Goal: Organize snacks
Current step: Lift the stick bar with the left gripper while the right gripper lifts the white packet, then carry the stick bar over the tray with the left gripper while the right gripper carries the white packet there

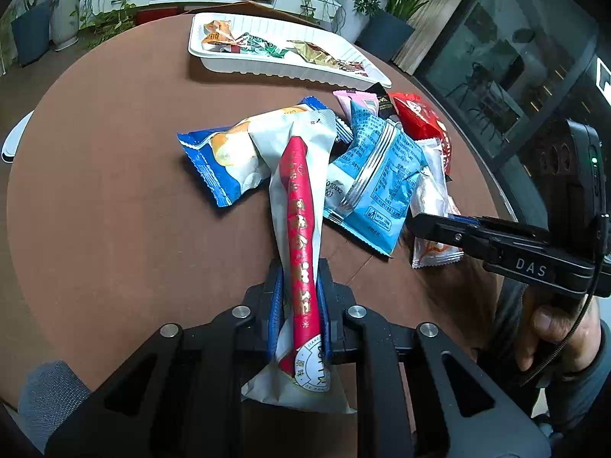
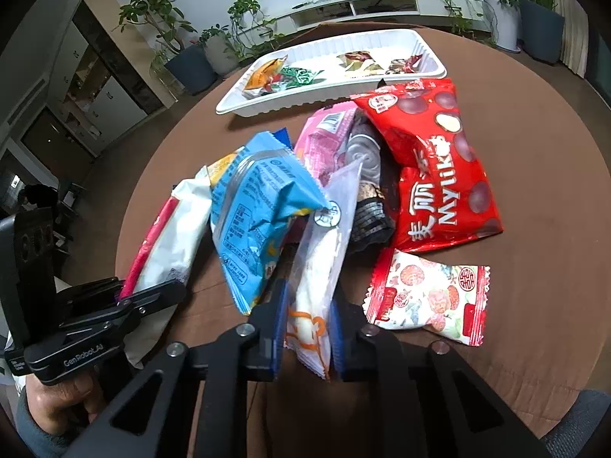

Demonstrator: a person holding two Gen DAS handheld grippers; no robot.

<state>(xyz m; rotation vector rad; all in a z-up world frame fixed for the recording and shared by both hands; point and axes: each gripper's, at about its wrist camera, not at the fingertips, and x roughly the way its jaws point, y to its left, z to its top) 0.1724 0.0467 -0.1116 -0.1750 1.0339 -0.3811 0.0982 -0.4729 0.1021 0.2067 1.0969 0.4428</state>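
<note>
My left gripper is shut on a long white packet with a red stripe; its far end lies on the snack pile. The packet also shows in the right wrist view. My right gripper is shut on a white packet with orange print, and shows in the left wrist view. A light blue packet leans against it. A white tray with several small wrapped snacks stands at the far side of the round brown table.
The pile also holds a red Mylikes bag, a pink packet, a dark packet and a blue-and-white packet. A small red-and-white packet lies apart at the near right. Potted plants and a low white cabinet stand behind.
</note>
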